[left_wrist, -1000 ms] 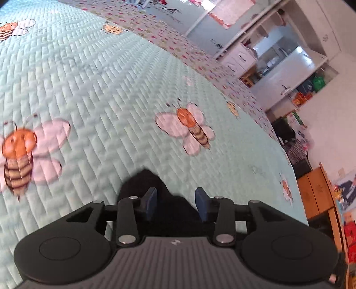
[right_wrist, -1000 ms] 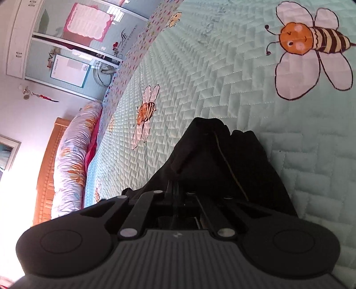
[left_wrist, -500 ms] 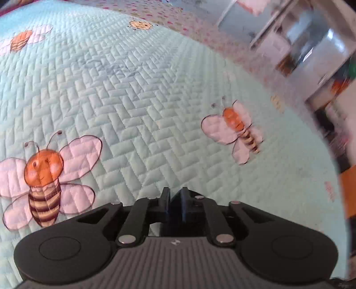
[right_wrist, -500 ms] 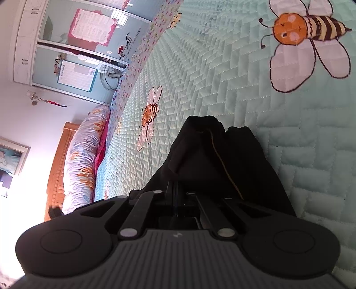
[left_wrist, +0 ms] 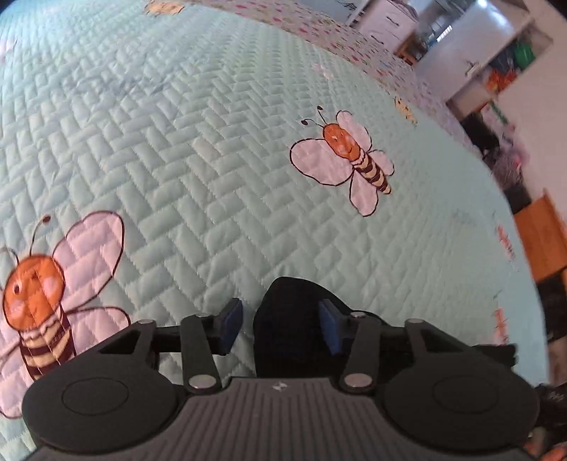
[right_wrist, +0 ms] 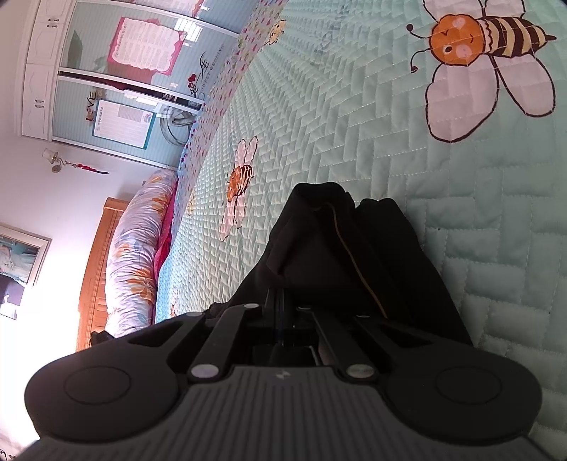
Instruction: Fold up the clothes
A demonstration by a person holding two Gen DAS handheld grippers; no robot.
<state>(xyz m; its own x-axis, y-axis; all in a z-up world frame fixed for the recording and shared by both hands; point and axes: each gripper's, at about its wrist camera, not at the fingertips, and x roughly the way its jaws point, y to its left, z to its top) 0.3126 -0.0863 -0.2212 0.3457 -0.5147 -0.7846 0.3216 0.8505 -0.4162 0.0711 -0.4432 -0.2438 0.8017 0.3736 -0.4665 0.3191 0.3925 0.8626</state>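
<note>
A black garment lies bunched on the mint quilted bedspread (left_wrist: 212, 149). In the left wrist view a corner of the garment (left_wrist: 290, 319) sits between the blue pads of my left gripper (left_wrist: 280, 322), which is open; the cloth lies nearer the right pad. In the right wrist view my right gripper (right_wrist: 280, 298) is shut on a fold of the black garment (right_wrist: 336, 248), which spreads forward from the jaws over the bedspread (right_wrist: 354, 124).
The bedspread carries bee prints (left_wrist: 351, 159) (right_wrist: 485, 60). A floral bolster (right_wrist: 138, 241) and wooden headboard (right_wrist: 95, 262) lie at the bed's left end. Wardrobe doors (right_wrist: 117, 71) stand beyond. White cabinets (left_wrist: 386, 17) and an orange cupboard (left_wrist: 542, 230) flank the bed's far side.
My left gripper closed half a second ago and has now opened again, with the black cloth corner between its pads. My right gripper has stayed shut on the garment, barely moving.
</note>
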